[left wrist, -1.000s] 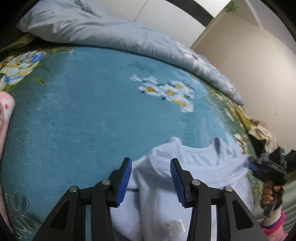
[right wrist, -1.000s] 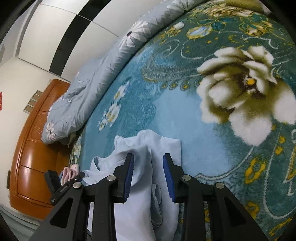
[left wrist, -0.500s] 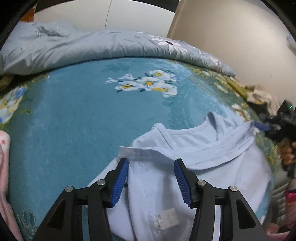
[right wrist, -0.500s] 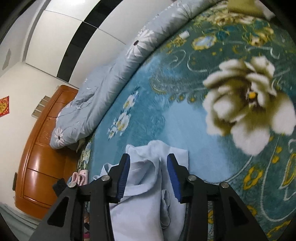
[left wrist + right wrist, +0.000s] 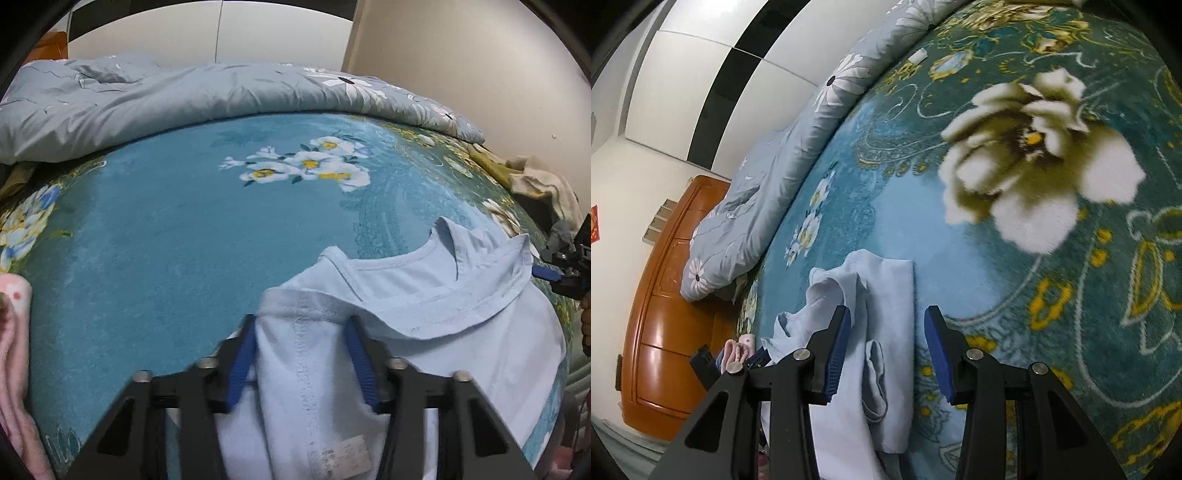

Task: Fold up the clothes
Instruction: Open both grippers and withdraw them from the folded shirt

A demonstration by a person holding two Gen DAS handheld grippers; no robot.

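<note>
Teal floral blanket (image 5: 155,236) covers the bed, grey duvet (image 5: 177,99) bunched at its far edge. Light-blue T-shirt (image 5: 424,295) lies on the blanket; left gripper (image 5: 301,354) spread apart, straddling a fabric fold, right gripper (image 5: 886,350) apart over the sleeve

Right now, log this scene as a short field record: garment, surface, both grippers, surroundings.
garment: light blue T-shirt, partly folded, neckline away from the left camera
surface: teal floral blanket on a bed
left hand-held gripper: open, fingers straddling a shirt fold
right hand-held gripper: open, over the shirt's edge
far side: grey floral duvet
left edge: pink cloth
</note>
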